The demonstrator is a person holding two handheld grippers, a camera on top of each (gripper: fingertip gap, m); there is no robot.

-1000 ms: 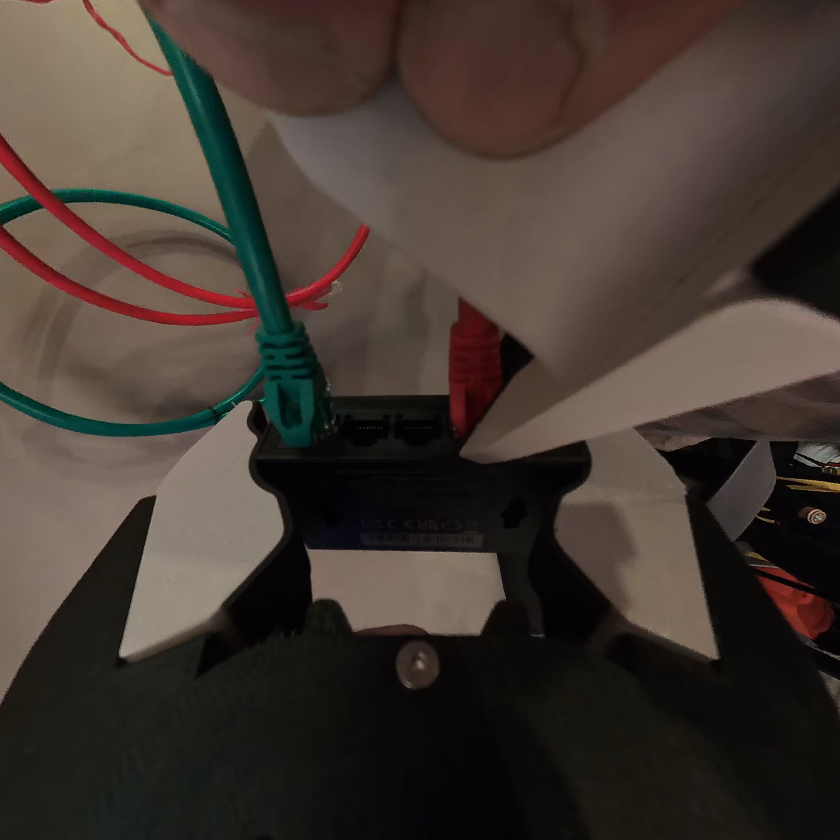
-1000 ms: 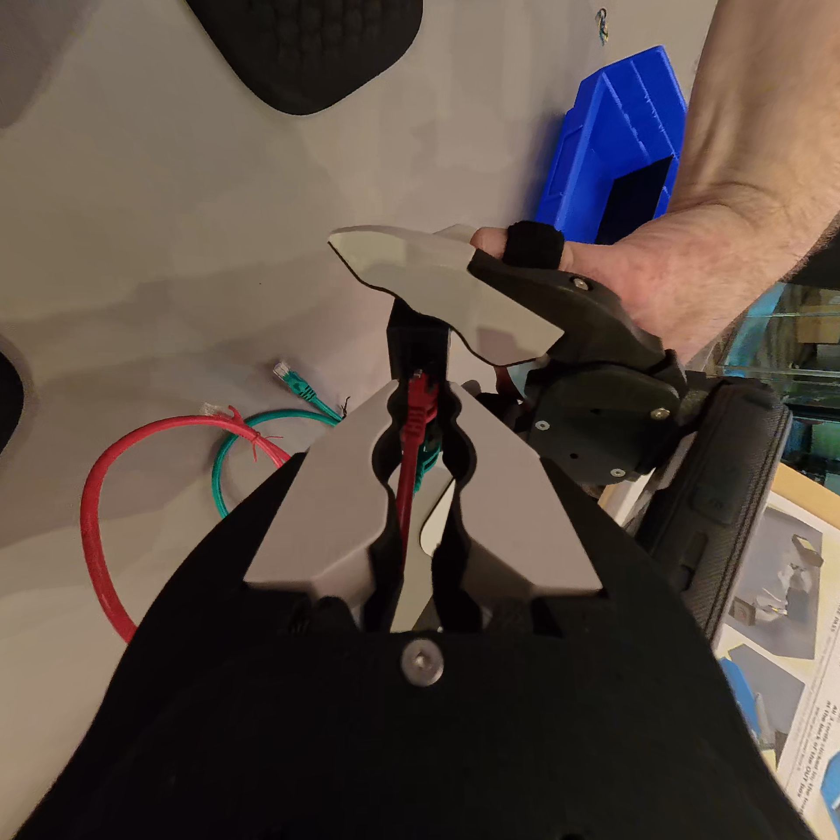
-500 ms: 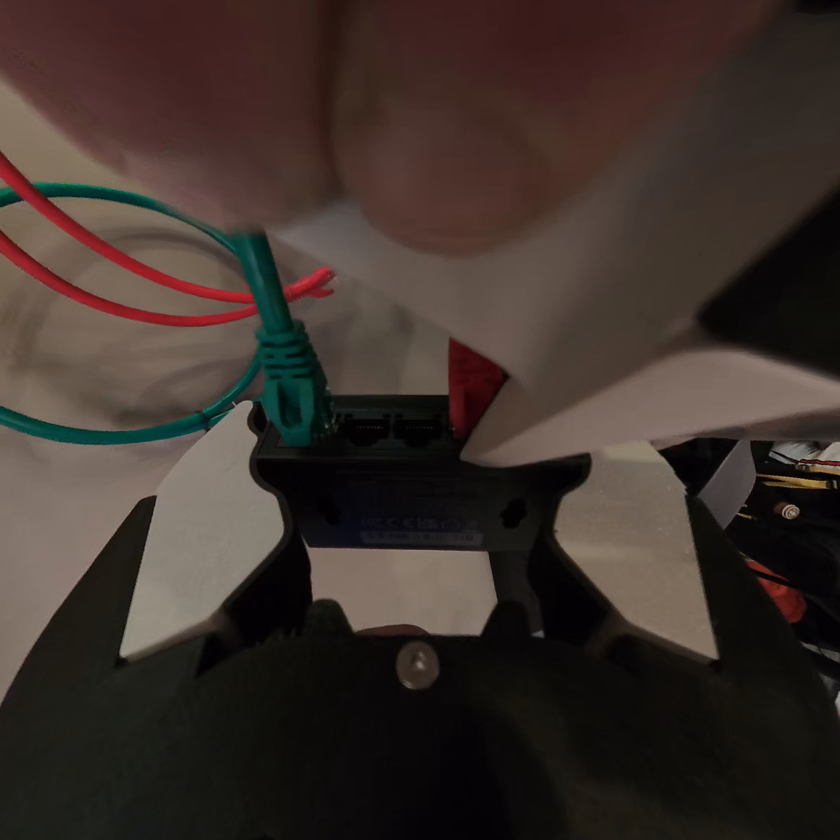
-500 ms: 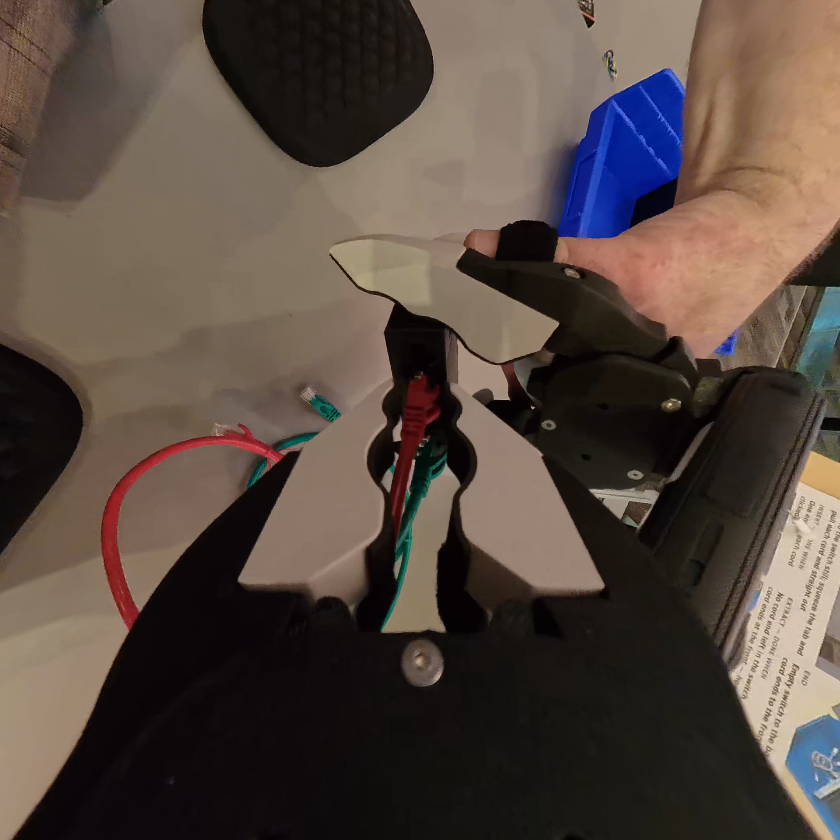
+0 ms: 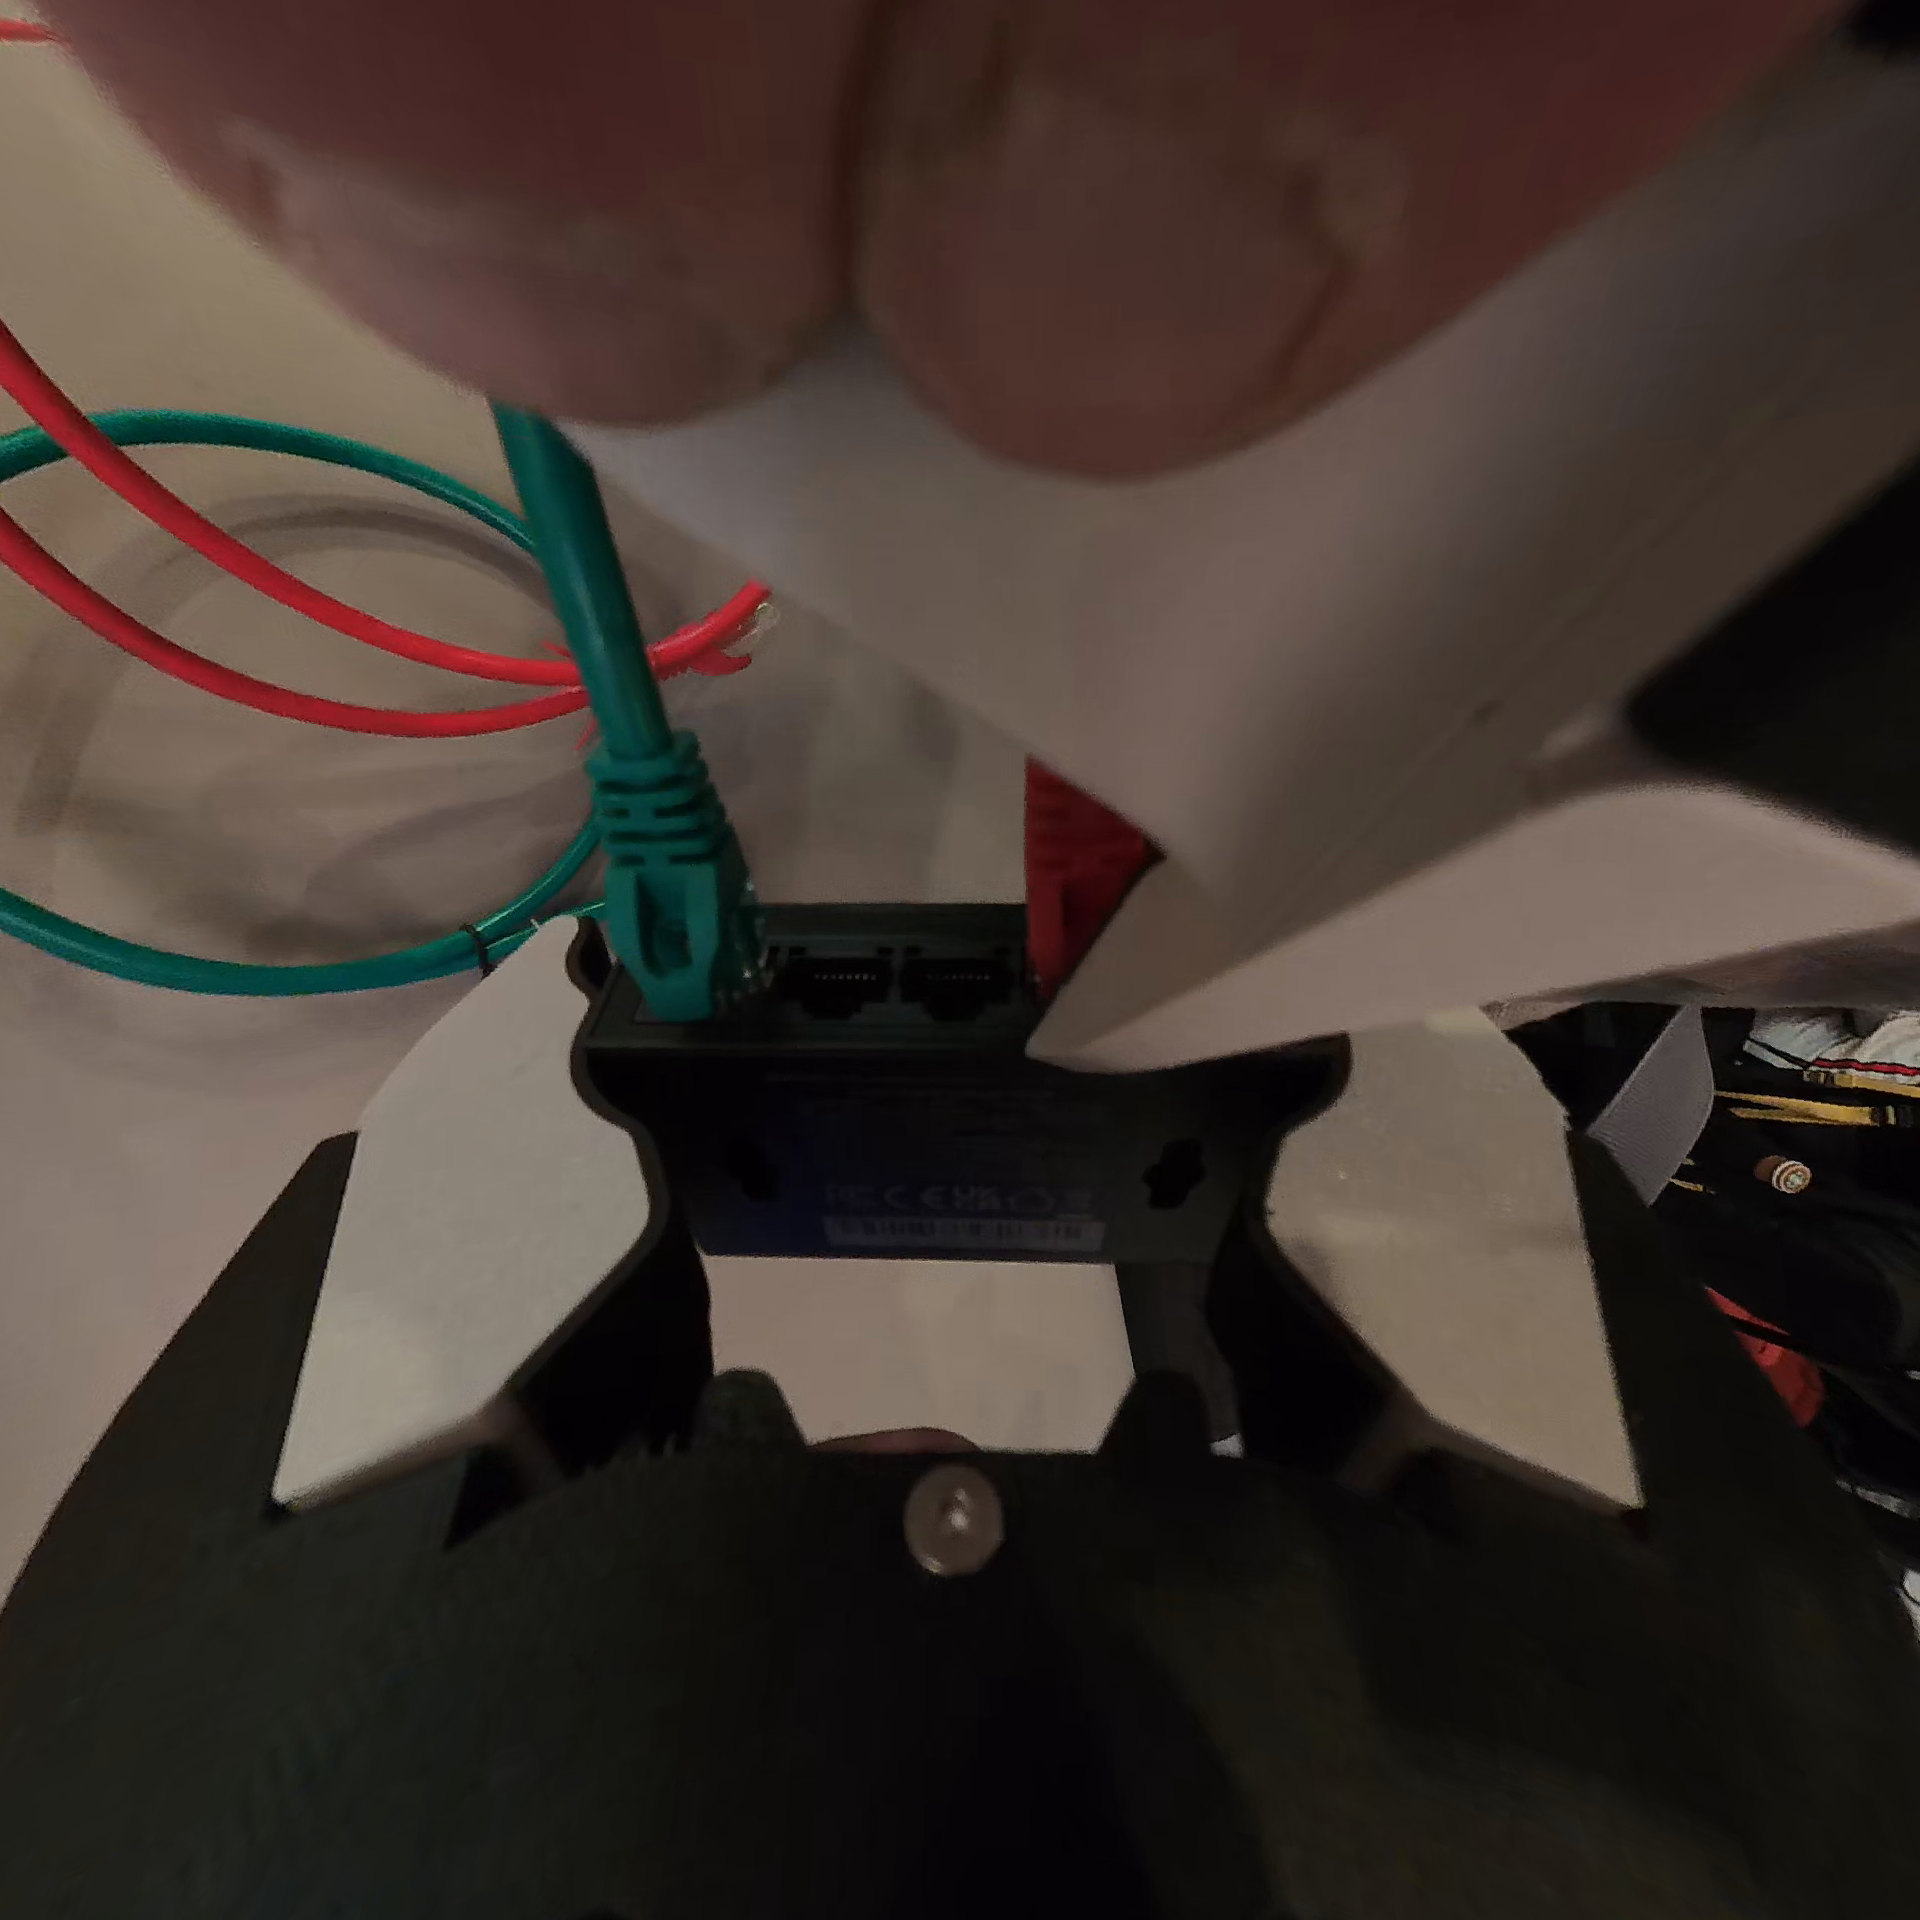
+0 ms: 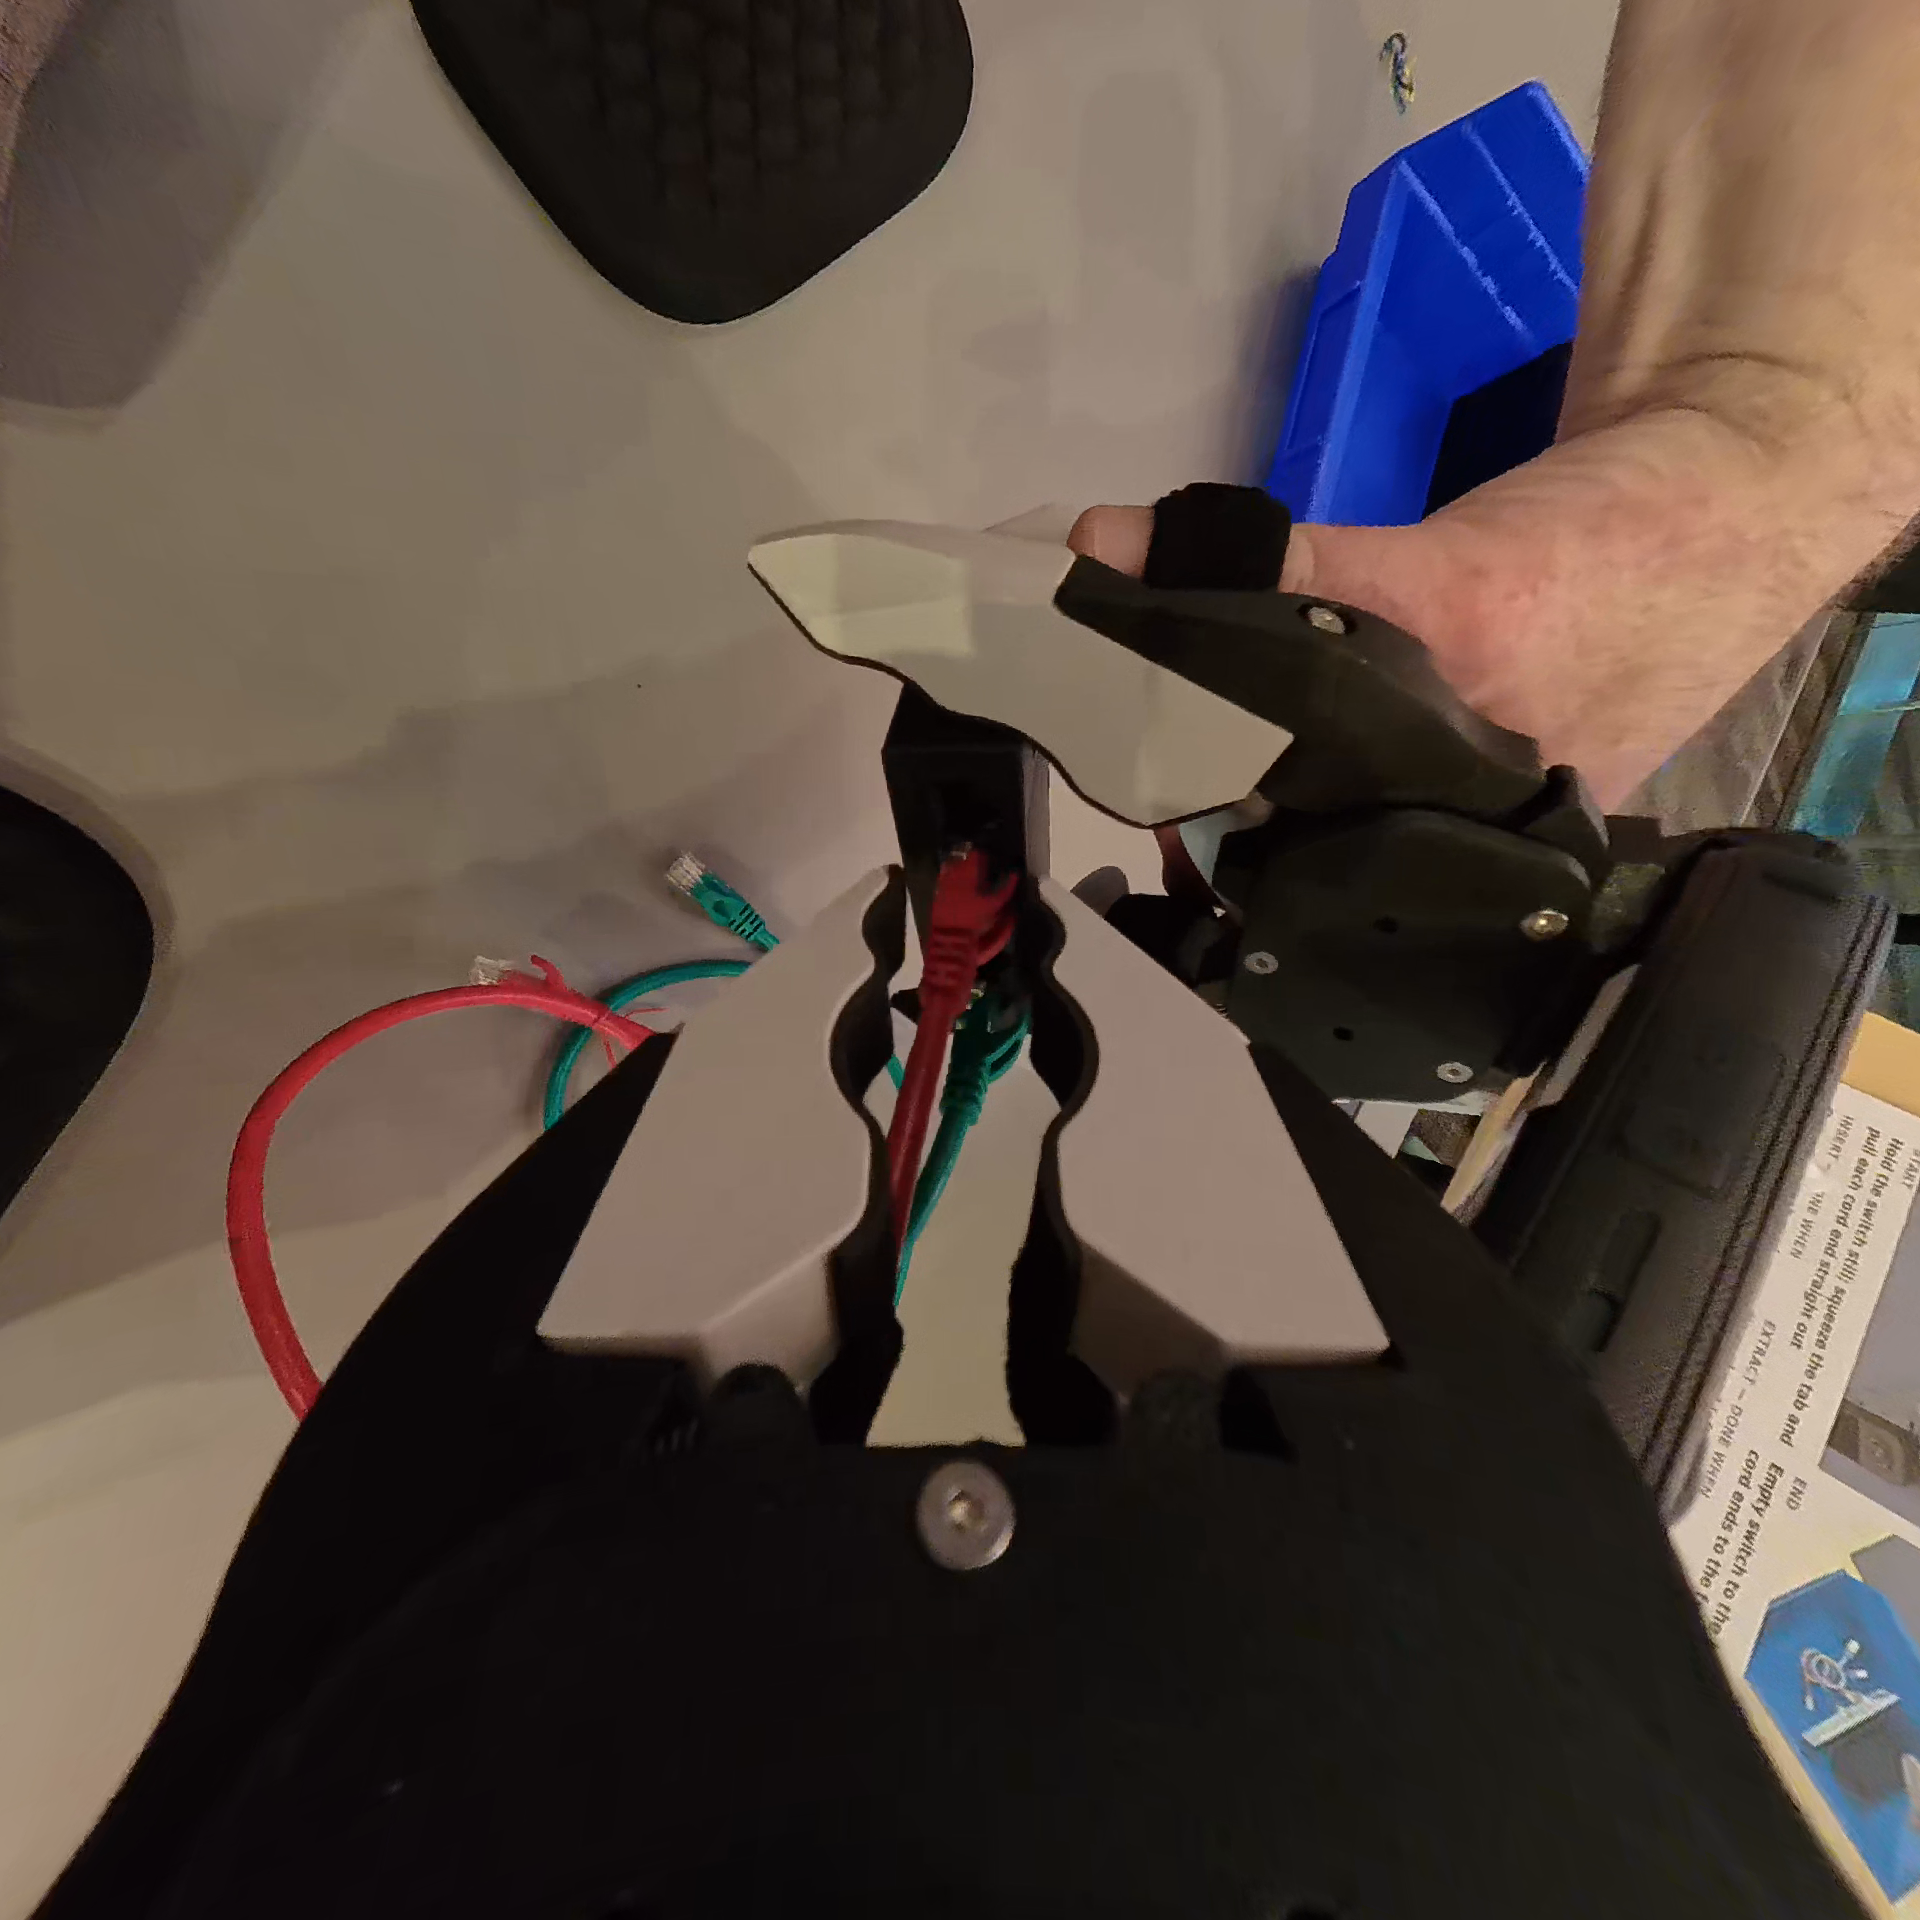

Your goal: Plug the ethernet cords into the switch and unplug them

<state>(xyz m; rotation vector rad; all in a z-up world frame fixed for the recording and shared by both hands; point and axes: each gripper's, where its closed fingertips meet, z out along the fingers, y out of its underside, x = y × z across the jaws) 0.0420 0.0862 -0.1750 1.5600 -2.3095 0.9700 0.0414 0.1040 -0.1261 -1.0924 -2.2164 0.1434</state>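
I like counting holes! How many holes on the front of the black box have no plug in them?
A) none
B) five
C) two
C: in the left wrist view the switch shows two bare ports in the middle, between the green plug at one end and the red plug at the other.

Green cord (image 5: pixel 613 665), red cord (image 6: pixel 925 1049), black switch (image 5: pixel 935 1122)

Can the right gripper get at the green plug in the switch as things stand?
Probably not directly: the right gripper straddles the red plug, with the green plug at the switch's far end. It must first back off.
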